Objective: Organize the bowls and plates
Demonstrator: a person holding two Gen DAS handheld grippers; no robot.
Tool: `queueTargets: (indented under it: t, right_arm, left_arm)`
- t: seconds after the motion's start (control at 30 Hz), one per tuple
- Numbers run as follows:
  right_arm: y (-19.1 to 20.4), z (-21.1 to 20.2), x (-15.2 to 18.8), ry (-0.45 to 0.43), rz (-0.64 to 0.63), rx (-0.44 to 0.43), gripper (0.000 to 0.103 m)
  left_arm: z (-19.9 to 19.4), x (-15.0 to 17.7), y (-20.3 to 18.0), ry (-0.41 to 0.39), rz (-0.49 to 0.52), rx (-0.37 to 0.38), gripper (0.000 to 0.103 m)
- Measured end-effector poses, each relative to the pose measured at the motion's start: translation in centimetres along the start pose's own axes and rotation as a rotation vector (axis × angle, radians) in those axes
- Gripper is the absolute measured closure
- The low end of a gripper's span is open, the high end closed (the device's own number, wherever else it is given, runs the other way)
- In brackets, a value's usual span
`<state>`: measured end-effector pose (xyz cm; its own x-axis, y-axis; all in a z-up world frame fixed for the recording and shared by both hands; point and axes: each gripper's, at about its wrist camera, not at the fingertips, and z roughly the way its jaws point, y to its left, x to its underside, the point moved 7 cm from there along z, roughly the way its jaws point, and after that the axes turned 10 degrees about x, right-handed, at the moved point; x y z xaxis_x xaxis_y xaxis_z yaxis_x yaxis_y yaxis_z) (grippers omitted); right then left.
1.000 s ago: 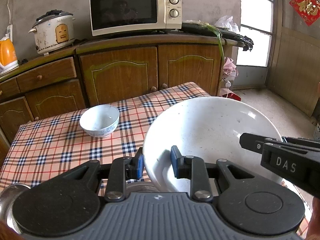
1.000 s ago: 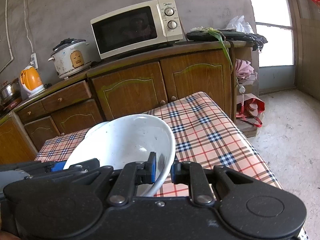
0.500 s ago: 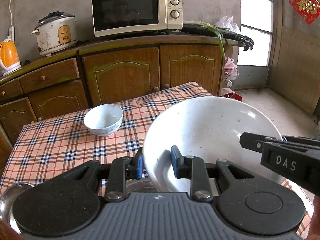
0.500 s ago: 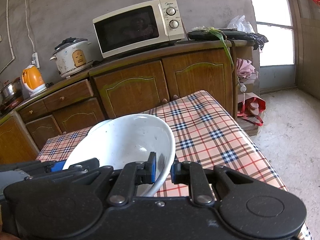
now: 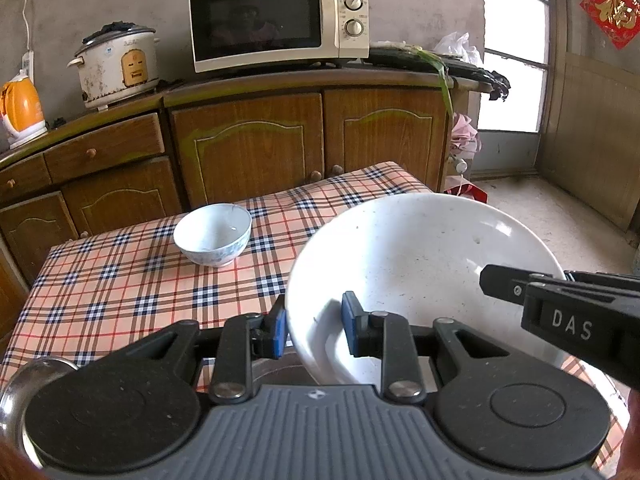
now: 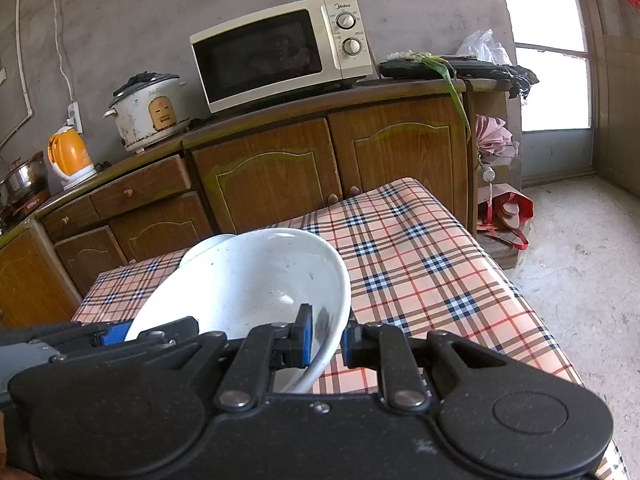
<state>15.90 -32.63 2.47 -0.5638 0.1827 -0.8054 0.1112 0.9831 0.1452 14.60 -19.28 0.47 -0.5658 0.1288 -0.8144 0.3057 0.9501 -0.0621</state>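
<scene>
Both grippers' fingers are clamped on the rim of the large white bowl, held lower right above the worktop; the small bowl (centre-left) is still unstacked, so sorting seems barely begun.

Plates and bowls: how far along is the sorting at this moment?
Nothing looks stacked yet. In hand: both grippers clamp the rim of the large white dish, the left gripper near its left edge, the right gripper on its right edge, holding it above the checked table. Left: the small bowl stands alone; a metal rim shows at lower left.
</scene>
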Motion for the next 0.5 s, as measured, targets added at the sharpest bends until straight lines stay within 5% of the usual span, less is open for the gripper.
queueTargets:
  t: [0.5]
  right_arm:
    - [0.55, -0.32, 0.53, 0.002, -0.005, -0.003, 0.084]
  left_arm:
    - [-0.46, 0.66, 0.48, -0.001, -0.005, -0.007, 0.075]
